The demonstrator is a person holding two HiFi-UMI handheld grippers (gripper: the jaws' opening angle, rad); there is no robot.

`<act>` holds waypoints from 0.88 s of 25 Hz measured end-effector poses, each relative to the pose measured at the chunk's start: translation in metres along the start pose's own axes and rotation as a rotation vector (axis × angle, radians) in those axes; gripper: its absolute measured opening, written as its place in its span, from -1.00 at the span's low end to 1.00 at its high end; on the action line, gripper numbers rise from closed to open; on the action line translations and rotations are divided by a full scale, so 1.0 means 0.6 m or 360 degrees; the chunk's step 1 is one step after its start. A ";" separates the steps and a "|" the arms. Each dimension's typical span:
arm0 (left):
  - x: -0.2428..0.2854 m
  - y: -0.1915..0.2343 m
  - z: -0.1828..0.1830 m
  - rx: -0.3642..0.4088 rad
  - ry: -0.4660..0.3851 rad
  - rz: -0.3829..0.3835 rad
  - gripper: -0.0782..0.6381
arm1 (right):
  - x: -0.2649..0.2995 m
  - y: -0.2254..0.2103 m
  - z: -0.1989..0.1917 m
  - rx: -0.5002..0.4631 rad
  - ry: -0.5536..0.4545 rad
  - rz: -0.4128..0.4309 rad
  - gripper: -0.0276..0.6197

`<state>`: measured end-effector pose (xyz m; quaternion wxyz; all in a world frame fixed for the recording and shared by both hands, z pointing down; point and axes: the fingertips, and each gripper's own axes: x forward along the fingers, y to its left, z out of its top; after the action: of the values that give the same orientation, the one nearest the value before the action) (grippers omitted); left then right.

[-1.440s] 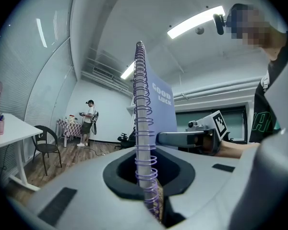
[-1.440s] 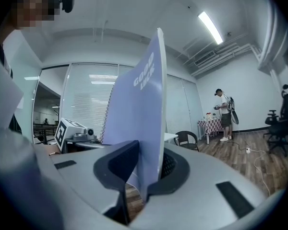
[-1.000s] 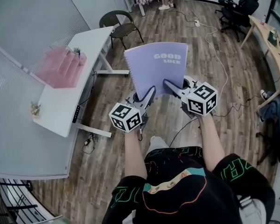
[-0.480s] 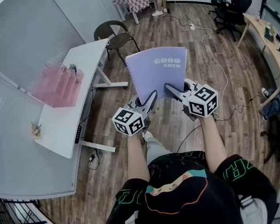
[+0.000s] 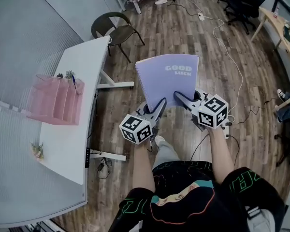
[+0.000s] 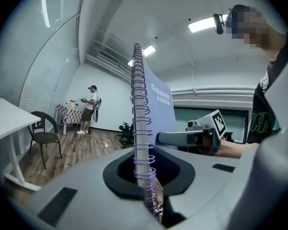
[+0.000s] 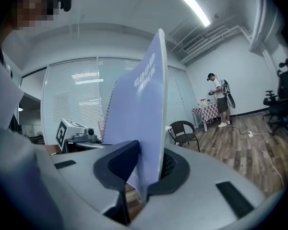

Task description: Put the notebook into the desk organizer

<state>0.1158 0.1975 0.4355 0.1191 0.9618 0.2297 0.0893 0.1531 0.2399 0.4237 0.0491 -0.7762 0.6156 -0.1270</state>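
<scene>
While both sets of jaws stay clamped, left gripper (image 5: 154,111) on the spiral and right gripper (image 5: 181,99) on the opposite edge, the upright notebook (image 5: 169,79) has drawn level with the pink desk organizer (image 5: 55,100), well to their left, which holds pens (image 5: 70,76).

The lilac cover of the spiral notebook (image 5: 168,79) reads "GOOD LUCK" in white capitals, near its top edge; nothing else is legible.

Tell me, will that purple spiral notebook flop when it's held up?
Probably not: the purple spiral-bound notebook stands straight above the left gripper and right gripper, so it seems stiff. It is likely light, since they pinch only its lower edge. Its wire coil might snag.
</scene>
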 end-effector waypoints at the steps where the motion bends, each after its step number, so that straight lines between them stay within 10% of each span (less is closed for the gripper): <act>1: 0.003 0.023 -0.006 -0.0011 0.0022 0.0004 -0.70 | 0.022 -0.010 -0.009 0.0029 0.0003 0.0001 -0.72; 9: -0.037 0.293 0.003 -0.0169 0.0098 0.0118 -0.70 | 0.298 -0.045 -0.027 0.0160 0.0126 0.0071 -0.72; 22: -0.165 0.499 0.064 -0.0303 -0.0189 0.0353 -0.70 | 0.550 0.026 0.022 -0.0035 0.0302 0.0367 -0.71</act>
<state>0.1632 -0.1148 0.4677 0.2124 0.9692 0.1053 0.0662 0.2112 -0.0844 0.4528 -0.0035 -0.6853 0.7039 -0.1867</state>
